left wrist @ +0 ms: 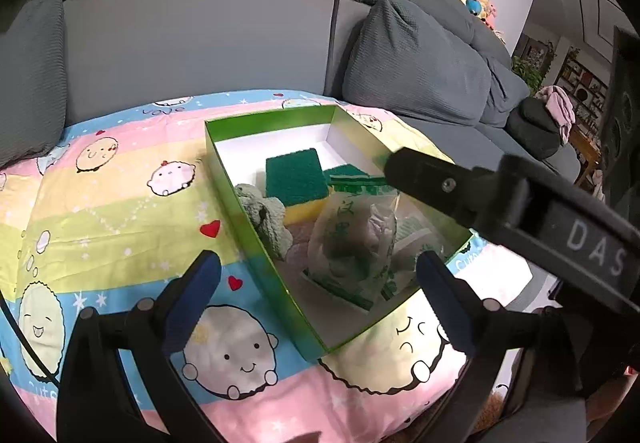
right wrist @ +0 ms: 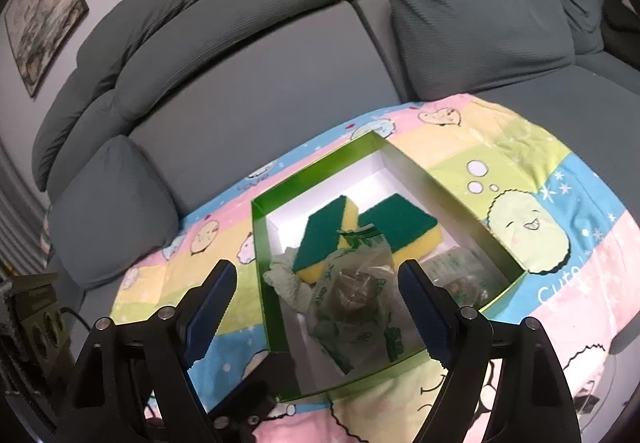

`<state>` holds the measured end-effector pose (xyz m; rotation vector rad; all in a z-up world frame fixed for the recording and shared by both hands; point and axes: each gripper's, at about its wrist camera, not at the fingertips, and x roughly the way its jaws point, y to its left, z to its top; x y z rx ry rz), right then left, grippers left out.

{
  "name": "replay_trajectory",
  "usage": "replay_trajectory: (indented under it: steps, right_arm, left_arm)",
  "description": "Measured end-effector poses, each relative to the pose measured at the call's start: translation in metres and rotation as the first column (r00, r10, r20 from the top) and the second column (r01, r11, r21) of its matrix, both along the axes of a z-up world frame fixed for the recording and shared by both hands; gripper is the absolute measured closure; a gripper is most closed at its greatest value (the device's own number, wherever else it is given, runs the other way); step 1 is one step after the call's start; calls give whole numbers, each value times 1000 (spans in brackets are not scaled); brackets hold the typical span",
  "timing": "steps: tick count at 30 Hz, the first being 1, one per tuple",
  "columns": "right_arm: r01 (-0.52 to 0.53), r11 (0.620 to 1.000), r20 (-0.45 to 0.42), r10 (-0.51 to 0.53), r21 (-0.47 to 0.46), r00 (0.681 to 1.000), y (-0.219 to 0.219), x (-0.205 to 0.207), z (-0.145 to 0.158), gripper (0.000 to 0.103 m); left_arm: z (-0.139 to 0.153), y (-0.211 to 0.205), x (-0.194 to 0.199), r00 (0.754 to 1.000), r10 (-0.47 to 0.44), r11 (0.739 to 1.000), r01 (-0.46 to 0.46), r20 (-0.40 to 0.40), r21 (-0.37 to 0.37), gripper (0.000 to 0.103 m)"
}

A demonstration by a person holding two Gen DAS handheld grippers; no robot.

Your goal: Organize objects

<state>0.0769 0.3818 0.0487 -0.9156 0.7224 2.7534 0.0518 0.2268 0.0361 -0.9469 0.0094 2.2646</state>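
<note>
Hovering spread and empty near the green box (right wrist: 320, 171), both hand-held grippers, left (left wrist: 320, 299) and right (right wrist: 316, 307), face sponges (right wrist: 394, 223) and a plastic bag (right wrist: 352, 307) inside.

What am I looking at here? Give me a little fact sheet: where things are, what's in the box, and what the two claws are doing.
Setting: cartoon-print cloth in front of a grey sofa
Container: green box, open top
Contents: two green-and-yellow sponges, a printed plastic bag, a pale green knitted item
Left gripper: open, empty, over the box's near end
Right gripper: open, empty, above the bag
</note>
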Motion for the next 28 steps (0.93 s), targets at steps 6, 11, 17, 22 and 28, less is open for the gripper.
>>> replay_trajectory:
  steps: [6, 11, 17, 22, 28]
  right_arm:
    - [21, 999, -1, -21, 29, 1000, -5, 6, 3, 13]
    - [30, 999, 15, -31, 39, 999, -13, 12, 4, 11]
    - [35, 996, 18, -37, 88, 999, -18, 19, 6, 10]
    - [63, 991, 14, -65, 120, 998, -17, 24, 8, 10]
    - [86, 990, 36, -91, 115, 995, -11, 23, 4, 10]
  left_arm:
    - [5, -8, 2, 1000, -4, 1000, 4, -3, 16, 5]
    - [9, -15, 6, 1000, -2, 1000, 2, -11, 18, 4]
    - [13, -24, 8, 1000, 5, 1000, -4, -27, 26, 3]
    - [14, -24, 10, 999, 2, 1000, -1, -38, 28, 2]
    - [12, -24, 10, 999, 6, 999, -4, -40, 33, 2]
